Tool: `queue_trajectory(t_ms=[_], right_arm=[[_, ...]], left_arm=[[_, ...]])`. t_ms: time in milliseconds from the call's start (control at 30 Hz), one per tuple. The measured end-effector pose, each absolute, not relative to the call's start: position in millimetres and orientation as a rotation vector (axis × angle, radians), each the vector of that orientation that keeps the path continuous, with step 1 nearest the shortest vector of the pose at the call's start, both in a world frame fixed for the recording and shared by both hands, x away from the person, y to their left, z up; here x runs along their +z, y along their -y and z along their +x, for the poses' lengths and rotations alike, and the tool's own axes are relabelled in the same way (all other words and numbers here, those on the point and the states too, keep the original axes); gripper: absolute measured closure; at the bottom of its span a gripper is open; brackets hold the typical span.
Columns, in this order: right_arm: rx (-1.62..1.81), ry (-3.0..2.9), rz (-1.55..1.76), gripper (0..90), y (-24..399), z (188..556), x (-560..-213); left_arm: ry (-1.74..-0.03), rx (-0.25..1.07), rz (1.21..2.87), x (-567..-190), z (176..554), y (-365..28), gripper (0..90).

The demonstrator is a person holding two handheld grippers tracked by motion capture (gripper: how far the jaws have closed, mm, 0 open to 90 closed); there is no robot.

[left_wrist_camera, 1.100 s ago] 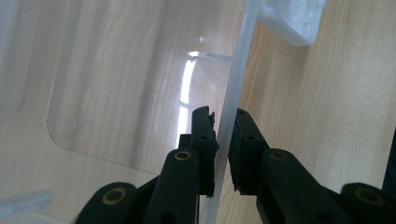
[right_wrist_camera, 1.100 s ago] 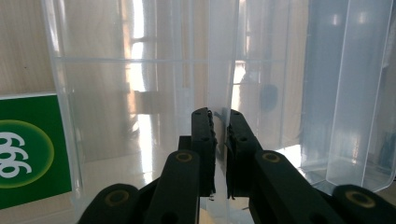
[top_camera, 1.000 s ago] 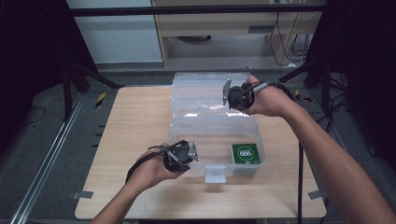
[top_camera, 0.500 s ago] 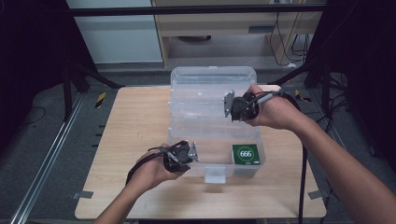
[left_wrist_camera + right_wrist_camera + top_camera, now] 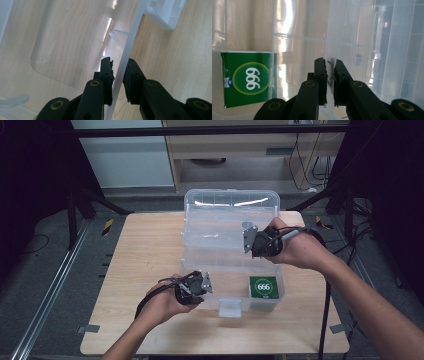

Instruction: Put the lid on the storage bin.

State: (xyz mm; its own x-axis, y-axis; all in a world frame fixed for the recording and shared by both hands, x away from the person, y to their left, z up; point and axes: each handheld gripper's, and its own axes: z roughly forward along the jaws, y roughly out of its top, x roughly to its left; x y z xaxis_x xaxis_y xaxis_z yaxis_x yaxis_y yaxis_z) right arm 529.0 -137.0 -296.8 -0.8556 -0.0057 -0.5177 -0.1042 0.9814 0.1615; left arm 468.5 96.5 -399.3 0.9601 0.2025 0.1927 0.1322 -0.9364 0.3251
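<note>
The clear plastic box is standing near the middle of the desk, its front wall toward the person's edge and its lid tilting up toward the far edge.

Left tongs: the left gripper view is showing the two black jaws straddling the box's front wall, one jaw inside and one outside, almost closed on the thin plastic. The pads appear to be pressing on it, though a sliver of light is showing on the outer side. Judgement: this hold is serving as an anchor, keeping the light box from sliding or tipping while the other hand is working the lid.

Right tongs: the right gripper view is showing the jaws nearly together, pinching a thin clear panel edge between them. From the high view this is the lid's near edge, above the box's right half. Judgement: the lid is being gripped by its free rim, where the leverage about the hinge is greatest, and is being swung. Whether it is opening or closing cannot be settled from this moment alone.

Contents: a green packet marked with numerals is lying flat inside the box at its front right corner, toward the desk's near right corner.
</note>
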Motion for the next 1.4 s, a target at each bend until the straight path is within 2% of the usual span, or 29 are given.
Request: queue_trajectory(t_ms=[267,833,867,1033,1067,1400], right_arm=[[0.257,-2.590,-0.033,83.1,140,545,-297],[0.332,-2.520,-0.080,83.2,145,510,-306],[0.334,-2.519,-0.075,83.2,146,508,-307],[0.340,-2.508,-0.085,83.0,147,501,-310],[0.340,-2.509,-0.084,82.9,147,501,-310],[0.322,-2.504,-0.065,81.3,149,514,-309]], left_arm=[[-0.251,0.334,2.789,-400,475,-91,78.4],[-0.274,0.343,2.773,-401,474,-89,77.2],[-0.500,0.459,2.740,-400,463,-90,77.1],[-0.579,0.436,2.706,-403,458,-89,76.8],[-0.302,0.416,2.780,-399,472,-90,76.7],[-0.285,0.396,2.728,-401,474,-85,77.2]])
